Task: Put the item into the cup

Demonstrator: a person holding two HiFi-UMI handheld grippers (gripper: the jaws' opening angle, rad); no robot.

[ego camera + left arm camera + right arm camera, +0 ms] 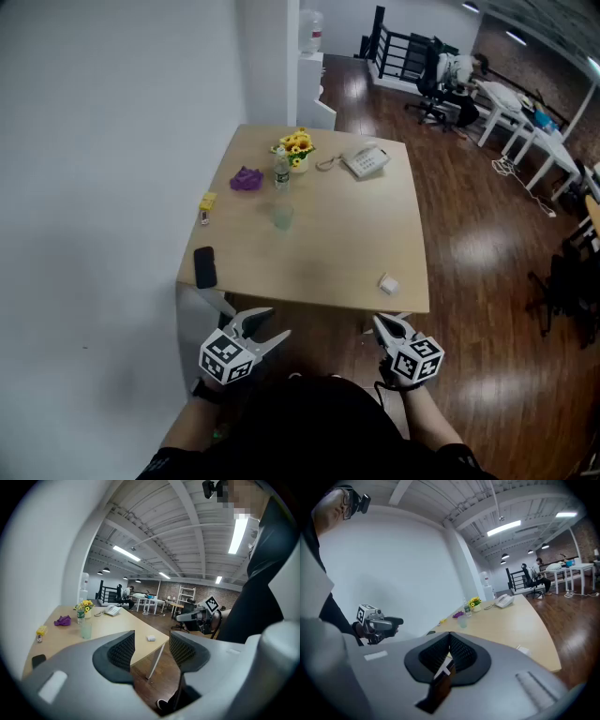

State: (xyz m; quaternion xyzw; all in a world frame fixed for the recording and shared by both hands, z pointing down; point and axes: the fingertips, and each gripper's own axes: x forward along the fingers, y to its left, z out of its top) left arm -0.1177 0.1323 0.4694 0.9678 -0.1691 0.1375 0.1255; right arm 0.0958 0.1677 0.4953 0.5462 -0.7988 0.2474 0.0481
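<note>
A clear, pale green cup (282,217) stands upright near the middle of the wooden table (347,253); it also shows as the cup (86,629) and the cup (462,622) in the gripper views. Small loose items lie around it: a white block (388,284) near the front right edge, a yellow piece (207,202) at the left edge, and a purple thing (246,179) at the back. My left gripper (267,326) hangs open below the table's front edge with nothing between its jaws. My right gripper (381,323) is shut and empty, also in front of the table.
At the back of the table stand a small bottle (281,172), a pot of yellow flowers (297,148) and a white desk phone (365,161). A black phone (204,267) lies near the front left corner. A white wall runs along the left; dark wood floor lies to the right.
</note>
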